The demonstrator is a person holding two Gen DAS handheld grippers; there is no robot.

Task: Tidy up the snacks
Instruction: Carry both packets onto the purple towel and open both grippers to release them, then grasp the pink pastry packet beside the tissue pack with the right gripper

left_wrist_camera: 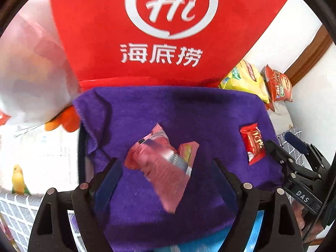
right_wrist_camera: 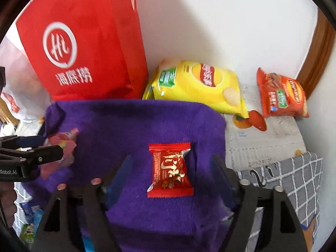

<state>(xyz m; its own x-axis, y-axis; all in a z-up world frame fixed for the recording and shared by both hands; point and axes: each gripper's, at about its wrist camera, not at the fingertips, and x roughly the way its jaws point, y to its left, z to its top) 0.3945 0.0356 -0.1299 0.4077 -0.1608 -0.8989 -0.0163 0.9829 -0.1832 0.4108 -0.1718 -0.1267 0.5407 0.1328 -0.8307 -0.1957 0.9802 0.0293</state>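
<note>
The left gripper (left_wrist_camera: 166, 168) stands with its jaws spread wide, and a blurred pink snack packet (left_wrist_camera: 161, 166) sits between them; whether either finger touches it cannot be told. The packet lies over a purple towel (left_wrist_camera: 189, 113) that fills the middle of the left wrist view. At about 3 o'clock from the packet, a small red candy packet (left_wrist_camera: 253, 143) rests on the same towel, with the right gripper's dark fingers just beside it at the towel's right edge. In the right wrist view the right gripper (right_wrist_camera: 171, 168) is likewise spread open, its fingers well apart on either side of that red candy packet (right_wrist_camera: 170, 170), which lies flat on the towel (right_wrist_camera: 130, 126) untouched by them. At 9 o'clock the left gripper (right_wrist_camera: 53, 153) reaches in from the side, tips at the pink packet (right_wrist_camera: 63, 147). Beyond the towel, at 11 o'clock, a red paper bag (right_wrist_camera: 84, 42) with white lettering stands upright against the wall. At 1 o'clock lies a yellow chip bag (right_wrist_camera: 199, 86), and further right, at 2 o'clock, a red-orange chip bag (right_wrist_camera: 281, 96), apart from the yellow one.
</note>
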